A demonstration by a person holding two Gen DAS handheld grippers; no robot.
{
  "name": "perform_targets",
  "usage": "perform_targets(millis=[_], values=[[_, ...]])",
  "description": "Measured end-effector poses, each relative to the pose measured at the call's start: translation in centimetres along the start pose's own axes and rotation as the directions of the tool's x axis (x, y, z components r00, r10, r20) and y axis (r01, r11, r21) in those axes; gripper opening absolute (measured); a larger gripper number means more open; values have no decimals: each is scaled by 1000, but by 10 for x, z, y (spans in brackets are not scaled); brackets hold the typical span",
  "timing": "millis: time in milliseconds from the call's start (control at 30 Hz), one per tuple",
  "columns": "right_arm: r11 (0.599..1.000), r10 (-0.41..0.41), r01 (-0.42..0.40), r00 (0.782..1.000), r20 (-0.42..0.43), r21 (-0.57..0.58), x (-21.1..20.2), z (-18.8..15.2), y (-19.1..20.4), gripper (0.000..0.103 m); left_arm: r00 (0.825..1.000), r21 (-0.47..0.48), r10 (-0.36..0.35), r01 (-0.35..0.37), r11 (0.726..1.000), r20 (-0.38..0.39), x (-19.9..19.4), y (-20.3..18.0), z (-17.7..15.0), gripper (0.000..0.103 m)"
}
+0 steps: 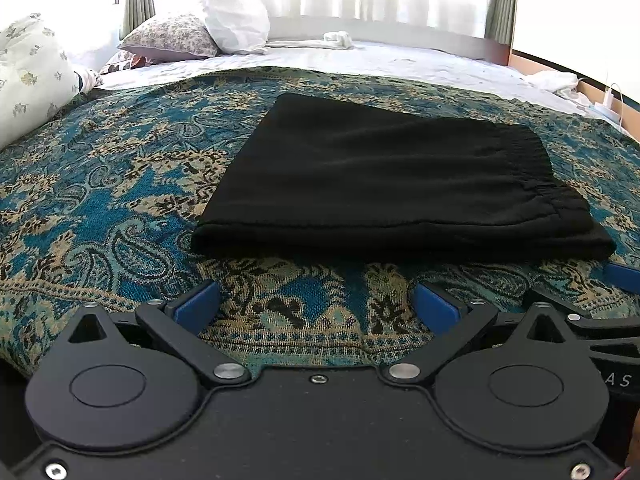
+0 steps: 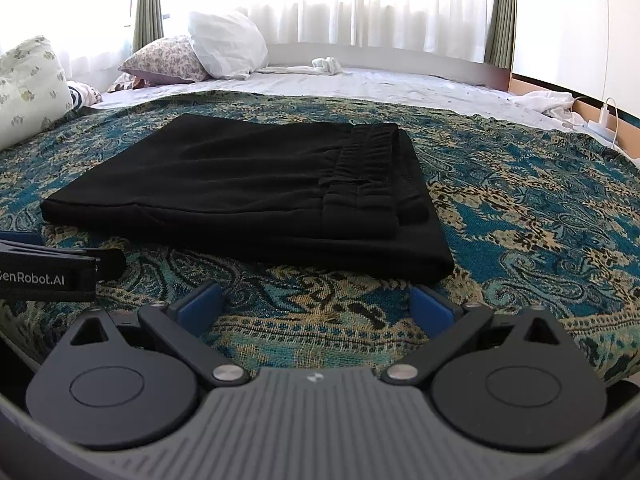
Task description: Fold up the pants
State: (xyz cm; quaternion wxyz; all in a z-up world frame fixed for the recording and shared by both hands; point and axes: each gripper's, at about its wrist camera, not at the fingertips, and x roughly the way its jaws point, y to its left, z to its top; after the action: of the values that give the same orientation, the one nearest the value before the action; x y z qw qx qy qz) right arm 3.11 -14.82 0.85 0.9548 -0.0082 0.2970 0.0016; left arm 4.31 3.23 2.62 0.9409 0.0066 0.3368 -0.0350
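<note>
Black pants [image 1: 384, 184] lie folded into a flat rectangle on a teal paisley bedspread [image 1: 120, 184], with the elastic waistband on top at the right. They also show in the right wrist view [image 2: 240, 196]. My left gripper [image 1: 316, 308] is open and empty, just short of the near folded edge. My right gripper [image 2: 316, 308] is open and empty, just short of the pants' near right corner. The right gripper's blue fingertip [image 1: 622, 276] shows at the right edge of the left wrist view; the left gripper's body [image 2: 52, 268] shows at the left of the right wrist view.
Pillows [image 1: 236, 20] lie at the far left of the bed, one floral pillow [image 1: 32, 76] nearer. A white sheet [image 1: 380, 60] covers the far half, with a white cloth bundle [image 1: 338, 38] on it. A wooden bed frame and charger cable [image 1: 610, 98] are at far right.
</note>
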Motion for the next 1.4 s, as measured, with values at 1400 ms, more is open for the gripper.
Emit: perform_targets(millis=[1400], values=[[1000, -6, 6, 1000, -7, -17, 4, -1, 3, 103, 1000, 7, 8, -8, 1000, -5, 5, 0, 0, 103]])
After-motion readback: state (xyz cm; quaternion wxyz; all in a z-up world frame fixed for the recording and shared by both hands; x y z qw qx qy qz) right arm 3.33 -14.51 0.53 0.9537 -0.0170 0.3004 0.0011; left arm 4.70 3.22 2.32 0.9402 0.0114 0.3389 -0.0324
